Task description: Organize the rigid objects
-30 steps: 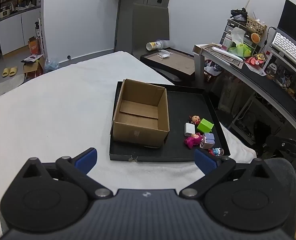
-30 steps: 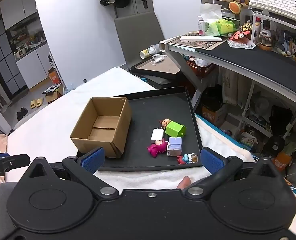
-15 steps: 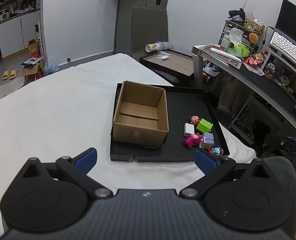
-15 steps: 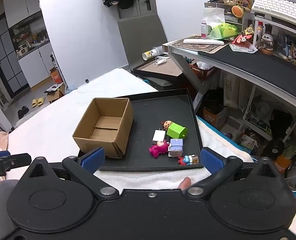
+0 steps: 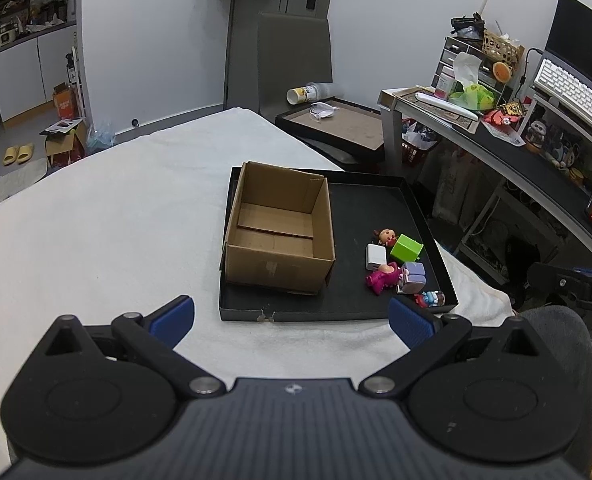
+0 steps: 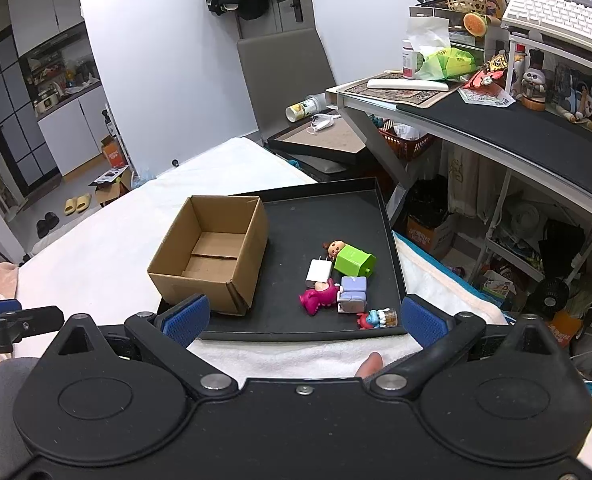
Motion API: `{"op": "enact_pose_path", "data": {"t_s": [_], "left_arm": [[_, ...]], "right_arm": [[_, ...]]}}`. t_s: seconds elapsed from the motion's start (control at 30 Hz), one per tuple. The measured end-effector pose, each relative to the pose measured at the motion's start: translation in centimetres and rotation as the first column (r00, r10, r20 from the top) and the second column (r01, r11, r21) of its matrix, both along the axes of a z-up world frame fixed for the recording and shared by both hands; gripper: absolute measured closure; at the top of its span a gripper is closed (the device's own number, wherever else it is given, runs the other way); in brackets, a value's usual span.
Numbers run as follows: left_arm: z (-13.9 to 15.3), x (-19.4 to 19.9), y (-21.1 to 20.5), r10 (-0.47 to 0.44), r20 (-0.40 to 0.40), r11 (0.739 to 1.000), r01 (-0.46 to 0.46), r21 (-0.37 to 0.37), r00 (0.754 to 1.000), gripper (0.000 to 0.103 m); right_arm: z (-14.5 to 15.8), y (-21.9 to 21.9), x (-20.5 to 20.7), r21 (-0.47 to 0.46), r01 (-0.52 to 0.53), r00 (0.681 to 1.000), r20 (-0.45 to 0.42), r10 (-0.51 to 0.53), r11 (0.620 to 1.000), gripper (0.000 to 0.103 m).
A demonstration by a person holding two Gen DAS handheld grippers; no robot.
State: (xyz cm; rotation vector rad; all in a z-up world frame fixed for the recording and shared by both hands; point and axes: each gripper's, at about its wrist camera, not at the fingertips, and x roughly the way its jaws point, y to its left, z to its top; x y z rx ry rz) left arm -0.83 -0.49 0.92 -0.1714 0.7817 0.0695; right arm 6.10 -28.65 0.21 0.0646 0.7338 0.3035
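Note:
An empty open cardboard box (image 5: pixel 280 236) (image 6: pixel 212 260) stands on the left of a black tray (image 5: pixel 359 200) (image 6: pixel 327 204) on the white bed. Right of the box lie small toys: a green block (image 5: pixel 406 247) (image 6: pixel 353 260), a white charger (image 5: pixel 375 257) (image 6: pixel 319 272), a doll head (image 5: pixel 386 235), a pink figure (image 5: pixel 380 278) (image 6: pixel 319 299), a lilac block (image 5: pixel 412 276) (image 6: pixel 352 294) and a blue figure (image 5: pixel 431 299) (image 6: pixel 377 318). My left gripper (image 5: pixel 292 320) and right gripper (image 6: pixel 303 318) are open and empty, held before the tray's near edge.
A cluttered desk (image 6: pixel 515 128) with a keyboard (image 6: pixel 563 12) runs along the right. A second tray (image 5: pixel 335 124) and a grey chair (image 5: pixel 294 60) stand beyond the bed. White bedding (image 5: pixel 96 220) spreads left of the tray.
Both grippers have shifted slightly, the right one a little forward and up toward the tray. Nothing on the tray has moved.

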Motion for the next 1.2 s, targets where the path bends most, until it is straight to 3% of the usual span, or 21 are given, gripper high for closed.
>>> {"op": "enact_pose_path", "data": {"t_s": [1.2], "left_arm": [[0.38, -0.87, -0.82, -0.018, 0.009, 1.000, 0.018, 0.019, 1.000, 0.000]], "right_arm": [[0.27, -0.57, -0.67, 0.010, -0.006, 1.000, 0.012, 0.005, 1.000, 0.000]]}}
